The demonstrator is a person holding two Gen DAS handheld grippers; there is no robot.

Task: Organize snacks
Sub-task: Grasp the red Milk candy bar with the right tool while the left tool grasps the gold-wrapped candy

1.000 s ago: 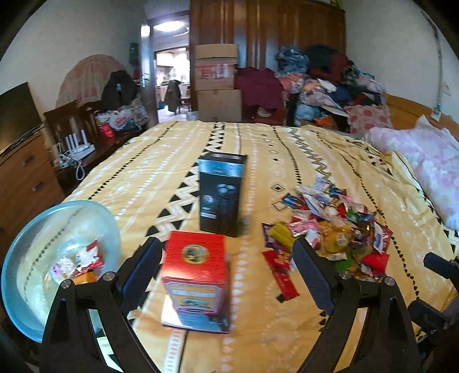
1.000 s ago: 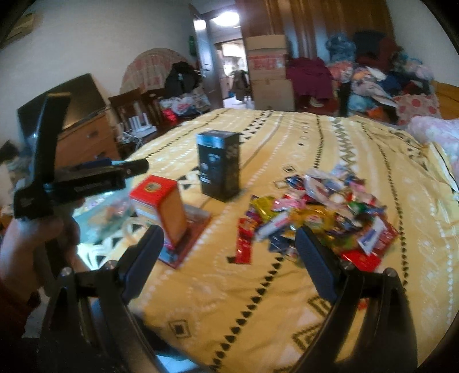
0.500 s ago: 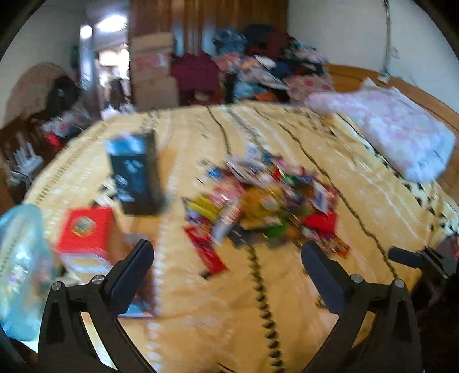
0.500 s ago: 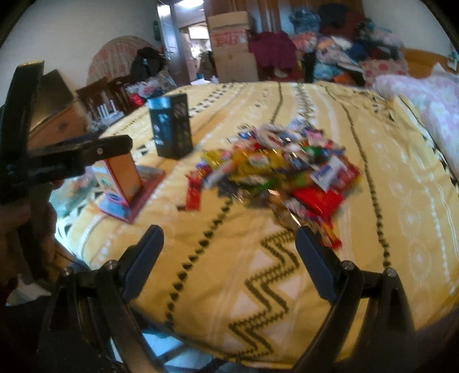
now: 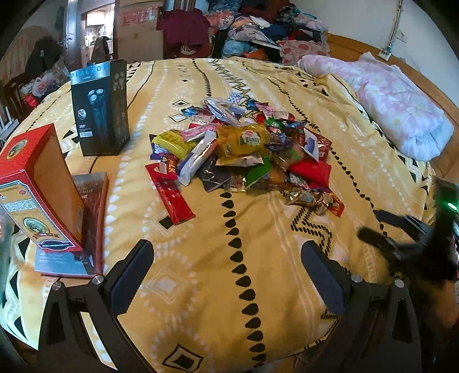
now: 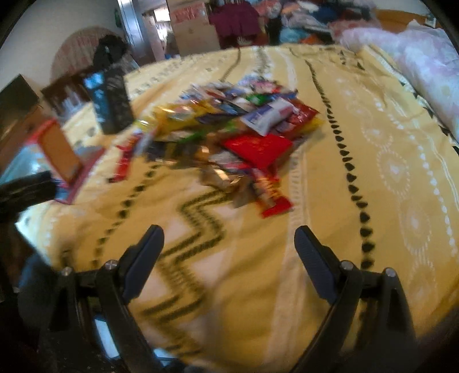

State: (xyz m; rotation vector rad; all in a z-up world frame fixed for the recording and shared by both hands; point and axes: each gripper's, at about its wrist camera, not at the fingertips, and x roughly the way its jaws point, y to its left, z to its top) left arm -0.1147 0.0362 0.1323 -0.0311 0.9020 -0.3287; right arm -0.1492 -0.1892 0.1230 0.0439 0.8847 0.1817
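Observation:
A pile of wrapped snacks (image 5: 246, 149) lies in the middle of a yellow patterned bedspread (image 5: 229, 258). A long red snack bar (image 5: 169, 195) lies at the pile's near left edge. My left gripper (image 5: 226, 272) is open and empty, above the bedspread short of the pile. The right wrist view is blurred; it shows the same pile (image 6: 229, 132) with a red packet (image 6: 258, 146) at its front. My right gripper (image 6: 229, 258) is open and empty, also short of the pile. The right gripper shows at the right edge of the left wrist view (image 5: 407, 235).
A black upright box (image 5: 100, 106) stands left of the pile. A red box (image 5: 40, 189) stands on a flat red carton (image 5: 91, 218) at the near left. A pink quilt (image 5: 396, 100) lies at the right. Clothes (image 5: 258, 25) are heaped behind the bed.
Both grippers have swung right, from facing the red and black boxes to facing the snack pile. The blue bowl at the left has slid out of the left wrist view. Both stay open.

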